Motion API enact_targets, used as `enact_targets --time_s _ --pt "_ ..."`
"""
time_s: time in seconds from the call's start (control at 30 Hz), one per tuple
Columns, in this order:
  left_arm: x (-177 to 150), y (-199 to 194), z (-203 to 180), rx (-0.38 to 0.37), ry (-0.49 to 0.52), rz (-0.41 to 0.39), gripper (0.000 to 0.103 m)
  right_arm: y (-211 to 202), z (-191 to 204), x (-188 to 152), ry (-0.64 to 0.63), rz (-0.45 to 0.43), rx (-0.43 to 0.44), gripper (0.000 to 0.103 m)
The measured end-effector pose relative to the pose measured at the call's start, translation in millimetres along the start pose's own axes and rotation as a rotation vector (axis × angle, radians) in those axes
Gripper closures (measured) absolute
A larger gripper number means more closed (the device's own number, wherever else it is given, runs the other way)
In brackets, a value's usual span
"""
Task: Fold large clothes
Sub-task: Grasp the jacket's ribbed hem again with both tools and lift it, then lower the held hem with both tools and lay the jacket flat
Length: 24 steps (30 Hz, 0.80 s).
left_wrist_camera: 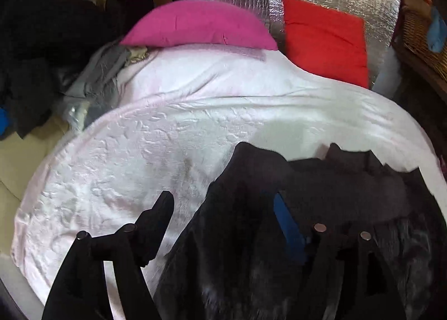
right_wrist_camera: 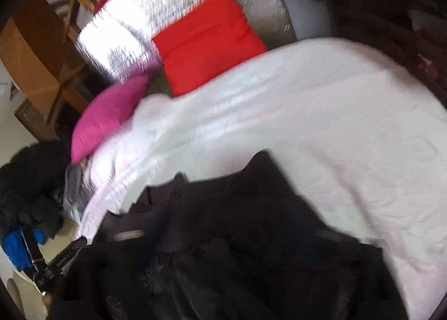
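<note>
Left wrist view: left gripper (left_wrist_camera: 223, 216) hangs with jaws spread, grasping nothing, above a dark garment (left_wrist_camera: 293, 208) bunched at the near edge of the white bedspread (left_wrist_camera: 167, 130). Right gripper unseen, probably released too. Best next: pinch two corners and spread the garment flat on the bedspread.
</note>
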<state>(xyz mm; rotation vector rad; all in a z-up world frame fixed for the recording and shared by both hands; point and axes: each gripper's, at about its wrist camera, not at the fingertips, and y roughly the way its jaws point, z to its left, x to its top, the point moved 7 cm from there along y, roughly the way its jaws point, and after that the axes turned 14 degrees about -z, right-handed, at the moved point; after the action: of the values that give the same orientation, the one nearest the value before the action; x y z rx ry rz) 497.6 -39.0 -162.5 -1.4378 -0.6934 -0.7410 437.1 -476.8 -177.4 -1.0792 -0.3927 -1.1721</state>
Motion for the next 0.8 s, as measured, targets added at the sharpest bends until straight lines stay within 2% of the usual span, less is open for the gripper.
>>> enact_targets --time_s 0.07,0.17,0.2,0.33,0.4,0.5,0.57,0.63,0.8 --pt "-6.2 -4.7 8.5 0.017 -0.005 0.011 0.028 -12.8 -16.6 1.5 -0.026 0.006 -0.043 0.009" --pt "-20.5 -5.9 27.6 0.058 -0.031 0.048 0.028 -26.3 -43.5 -13.3 -0.021 0.062 -0.076 0.011" --pt "-26.5 -6.2 34.3 0.073 -0.041 0.063 0.028 -27.0 -48.9 -19.8 -0.020 0.083 -0.084 0.014" --pt "-51.8 -9.9 56.7 0.123 -0.074 0.104 0.028 -23.9 -61.6 -57.9 -0.039 0.203 -0.127 0.053" --pt "-62.5 -10.3 60.7 0.139 -0.060 0.113 0.028 -19.5 -62.8 -69.6 -0.064 0.216 -0.139 0.065" --pt "-77.4 -7.4 59.0 0.159 -0.005 0.120 0.027 -24.5 -62.3 -70.6 -0.080 0.191 -0.174 0.075" --pt "-80.7 -2.3 56.8 0.171 0.039 0.113 0.026 -29.8 -62.9 -69.3 -0.056 0.169 -0.196 0.076" --pt "-81.6 0.8 54.5 0.173 0.066 0.107 0.026 -27.0 -66.8 -80.7 -0.054 0.206 -0.213 0.076" --pt "-76.7 -16.6 63.1 0.132 -0.022 0.081 0.026 -41.0 -68.3 -87.1 -0.030 0.215 -0.236 0.076"
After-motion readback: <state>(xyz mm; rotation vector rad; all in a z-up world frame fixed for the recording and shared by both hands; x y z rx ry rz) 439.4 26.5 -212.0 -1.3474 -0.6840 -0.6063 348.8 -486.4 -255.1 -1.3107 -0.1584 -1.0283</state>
